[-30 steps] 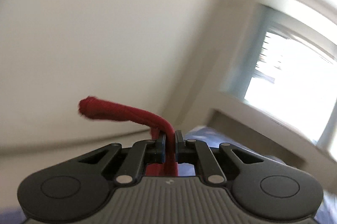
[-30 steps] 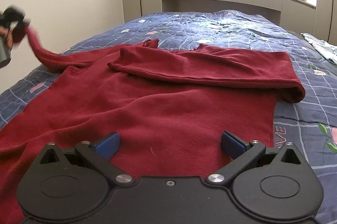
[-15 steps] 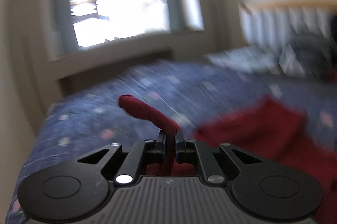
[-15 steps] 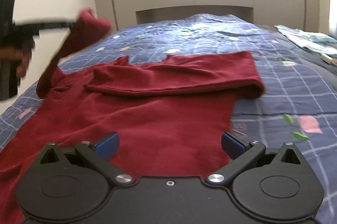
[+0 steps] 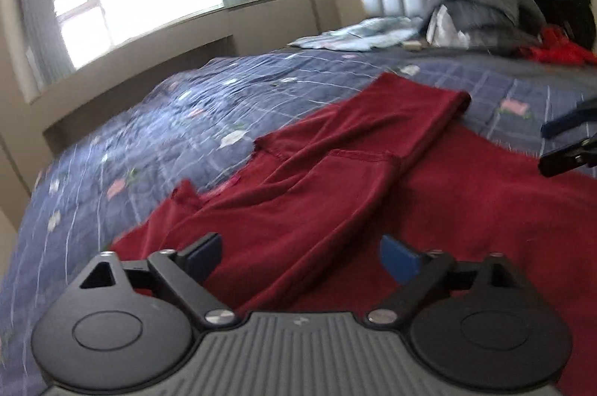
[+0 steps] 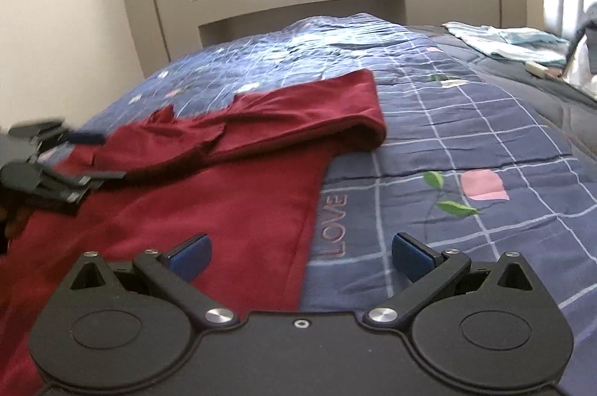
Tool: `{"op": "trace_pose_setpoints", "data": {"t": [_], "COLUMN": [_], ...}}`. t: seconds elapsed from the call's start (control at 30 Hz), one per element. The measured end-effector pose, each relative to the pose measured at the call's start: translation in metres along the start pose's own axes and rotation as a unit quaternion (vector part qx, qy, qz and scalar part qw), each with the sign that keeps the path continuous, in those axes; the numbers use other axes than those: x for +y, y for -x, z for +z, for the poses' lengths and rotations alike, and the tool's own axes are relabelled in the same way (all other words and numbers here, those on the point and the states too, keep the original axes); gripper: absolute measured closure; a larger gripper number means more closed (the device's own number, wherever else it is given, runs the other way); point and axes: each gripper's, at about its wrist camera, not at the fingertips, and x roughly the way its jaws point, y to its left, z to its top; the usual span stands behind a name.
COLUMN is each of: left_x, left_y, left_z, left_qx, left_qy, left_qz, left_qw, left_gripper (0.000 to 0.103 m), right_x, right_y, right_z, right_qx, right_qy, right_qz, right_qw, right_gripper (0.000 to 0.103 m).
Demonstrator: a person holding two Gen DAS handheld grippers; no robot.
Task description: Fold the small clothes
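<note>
Both sleeves lie folded across the red sweater (image 6: 231,209) on the bed (image 6: 485,142); body unfolded. Left tongs (image 5: 300,256) opening, empty; right tongs (image 6: 300,252) wide, empty.

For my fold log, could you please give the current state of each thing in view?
Red sweater: spread on the bed, both sleeves folded across the body.
Left tool: opening, nothing between its pads.
Right tool: open, empty, over the sweater's edge.
Quilt: spread flat.
</note>
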Motion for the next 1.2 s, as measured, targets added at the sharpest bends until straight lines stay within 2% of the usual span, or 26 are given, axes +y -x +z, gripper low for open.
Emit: {"op": "trace_pose_setpoints", "data": {"t": [0.1, 0.17, 0.27, 0.3, 0.4, 0.53, 0.6, 0.67, 0.73, 0.8, 0.87, 0.97, 1.07, 1.2], "left_x": [0.023, 0.04, 0.07, 0.08, 0.115, 0.155, 0.167, 0.174, 0.176, 0.175, 0.172, 0.164, 0.159, 0.159], "left_y": [0.019, 0.032, 0.054, 0.061, 0.077, 0.087, 0.09, 0.09, 0.089, 0.088, 0.087, 0.088, 0.09, 0.09], "left_z": [0.001, -0.004, -0.016, -0.021, -0.041, -0.069, -0.081, -0.09, -0.097, -0.099, -0.099, -0.096, -0.092, -0.089], "left_qx": [0.003, 0.003, 0.004, 0.004, 0.009, 0.031, 0.031, 0.034, 0.035, 0.033, 0.027, 0.019, 0.01, -0.009], "left_qy": [0.061, 0.113, 0.194, 0.222, 0.312, 0.412, 0.443, 0.458, 0.459, 0.454, 0.446, 0.428, 0.417, 0.424], "left_qz": [0.017, 0.033, 0.075, 0.088, 0.123, 0.175, 0.18, 0.184, 0.187, 0.186, 0.183, 0.17, 0.151, 0.126], "left_qw": [0.998, 0.9931, 0.9782, 0.9711, 0.9421, 0.8936, 0.8776, 0.8693, 0.8678, 0.8709, 0.8757, 0.8873, 0.8961, 0.8968], "left_gripper": [0.002, 0.0, 0.0, 0.0, 0.0, 0.0, 0.0, 0.0, 0.0, 0.0, 0.0, 0.0, 0.0, 0.0], "right_x": [-0.003, -0.002, 0.007, 0.011, 0.027, 0.05, 0.06, 0.069, 0.077, 0.084, 0.087, 0.091, 0.094, 0.091], "right_y": [-0.007, -0.015, -0.031, -0.038, -0.067, -0.112, -0.13, -0.142, -0.145, -0.144, -0.144, -0.134, -0.115, -0.098], "right_z": [0.006, 0.013, 0.03, 0.037, 0.06, 0.086, 0.092, 0.093, 0.093, 0.093, 0.092, 0.103, 0.128, 0.165], "right_qx": [-0.001, -0.001, -0.01, -0.015, -0.02, 0.007, 0.024, 0.037, 0.034, 0.034, 0.04, 0.014, -0.041, -0.091], "right_qy": [-0.017, -0.023, -0.015, -0.01, 0.005, 0.016, 0.025, 0.036, 0.059, 0.081, 0.095, 0.109, 0.12, 0.117], "right_qz": [0.012, 0.03, 0.053, 0.062, 0.095, 0.123, 0.119, 0.101, 0.086, 0.083, 0.093, 0.108, 0.109, 0.102], "right_qw": [1.0, 0.999, 0.998, 0.998, 0.995, 0.992, 0.992, 0.994, 0.994, 0.993, 0.99, 0.988, 0.986, 0.984], "right_gripper": [0.0, 0.0, 0.001, 0.001, 0.003, 0.016, 0.028, 0.038, 0.052, 0.081, 0.094, 0.099, 0.099, 0.099]}}
